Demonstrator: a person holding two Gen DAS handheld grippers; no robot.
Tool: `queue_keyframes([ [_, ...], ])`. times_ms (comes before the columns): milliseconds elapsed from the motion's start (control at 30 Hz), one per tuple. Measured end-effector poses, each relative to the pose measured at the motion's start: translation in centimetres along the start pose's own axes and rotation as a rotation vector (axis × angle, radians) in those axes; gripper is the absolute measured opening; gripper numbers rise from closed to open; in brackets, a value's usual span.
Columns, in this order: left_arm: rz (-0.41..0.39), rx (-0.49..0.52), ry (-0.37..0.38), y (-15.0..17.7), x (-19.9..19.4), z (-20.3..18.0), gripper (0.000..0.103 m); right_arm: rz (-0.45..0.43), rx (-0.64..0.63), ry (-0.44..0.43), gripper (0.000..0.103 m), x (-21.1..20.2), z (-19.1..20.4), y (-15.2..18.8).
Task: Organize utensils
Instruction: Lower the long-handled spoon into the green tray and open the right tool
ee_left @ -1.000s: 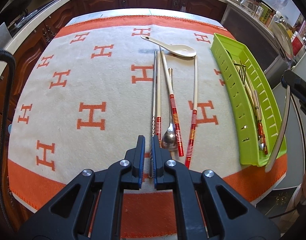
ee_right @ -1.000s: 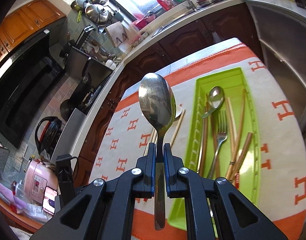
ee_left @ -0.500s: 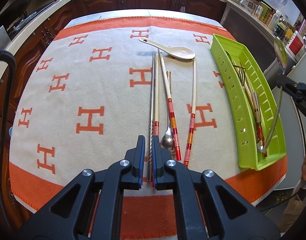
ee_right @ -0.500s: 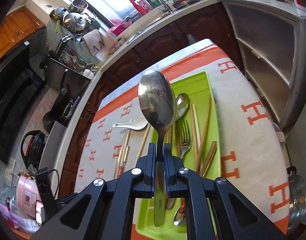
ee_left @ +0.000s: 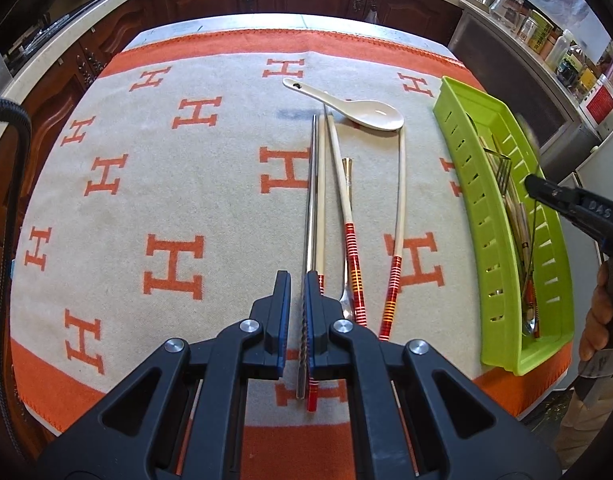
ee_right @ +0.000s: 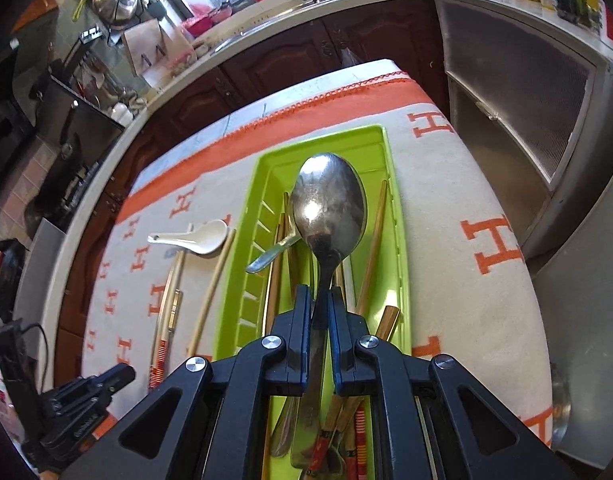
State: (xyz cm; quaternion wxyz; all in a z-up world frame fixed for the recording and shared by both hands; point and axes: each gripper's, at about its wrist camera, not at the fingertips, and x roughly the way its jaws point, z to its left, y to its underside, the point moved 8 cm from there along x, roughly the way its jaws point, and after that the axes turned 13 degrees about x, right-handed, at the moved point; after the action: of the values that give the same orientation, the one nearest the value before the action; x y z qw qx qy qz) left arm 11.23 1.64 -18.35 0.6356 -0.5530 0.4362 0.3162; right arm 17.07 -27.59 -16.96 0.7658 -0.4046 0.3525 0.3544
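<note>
- The green tray (ee_right: 396, 216) already held a fork, spoons and chopsticks.
- The right gripper (ee_right: 317, 320), clamped on a metal spoon (ee_right: 328, 204), was above that tray.
- The left gripper (ee_left: 297, 312) was closed and empty, over the chopsticks (ee_left: 320, 184) and white spoon (ee_left: 370, 114) left beside the tray.

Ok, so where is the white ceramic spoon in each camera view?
Left wrist view: the white ceramic spoon lies top centre, beyond the chopstick tips.
Right wrist view: it lies left of centre on the cloth.
Shared landmark: the green tray, to the spoon's right in both.
</note>
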Motion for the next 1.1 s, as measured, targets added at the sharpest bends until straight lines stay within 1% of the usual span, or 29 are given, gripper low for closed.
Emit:
queue_keyframes([
  [67,-0.002,-0.006,0.002,0.0,0.1,0.2,0.003,0.031,0.007,0.038,0.008,1.5,0.2,0.3],
  [167,-0.001,-0.014,0.002,0.2,0.3,0.5,0.003,0.021,-0.004,0.062,0.012,1.9,0.7,0.4],
  [233,0.003,-0.023,0.001,0.3,0.4,0.9,0.003,-0.009,-0.006,0.064,0.023,1.5,1.2,0.4],
  [300,0.000,-0.028,0.002,0.3,0.3,1.1,0.003,-0.052,-0.019,0.065,0.026,0.5,1.7,0.2],
  [367,-0.003,-0.029,0.003,0.4,0.3,1.1,0.003,-0.082,-0.030,0.056,0.026,-0.3,2.6,0.4],
  [500,-0.005,-0.024,0.008,0.7,0.1,0.9,0.003,-0.110,-0.061,0.022,0.027,-2.0,4.5,1.3],
  [667,-0.014,-0.021,0.008,1.0,-0.5,0.6,0.003,-0.127,-0.118,-0.010,0.032,-3.6,6.2,3.1],
  [800,-0.025,-0.022,0.003,1.3,-1.1,0.7,0.003,-0.124,-0.151,-0.027,0.035,-5.3,7.0,4.4],
  [933,-0.033,-0.025,0.000,1.5,-1.7,0.9,0.003,-0.106,-0.175,-0.050,0.035,-5.8,8.2,5.7],
  [1100,-0.042,-0.029,0.000,1.8,-2.2,1.2,0.003,-0.109,-0.208,-0.054,0.036,-6.1,9.2,7.0],
])
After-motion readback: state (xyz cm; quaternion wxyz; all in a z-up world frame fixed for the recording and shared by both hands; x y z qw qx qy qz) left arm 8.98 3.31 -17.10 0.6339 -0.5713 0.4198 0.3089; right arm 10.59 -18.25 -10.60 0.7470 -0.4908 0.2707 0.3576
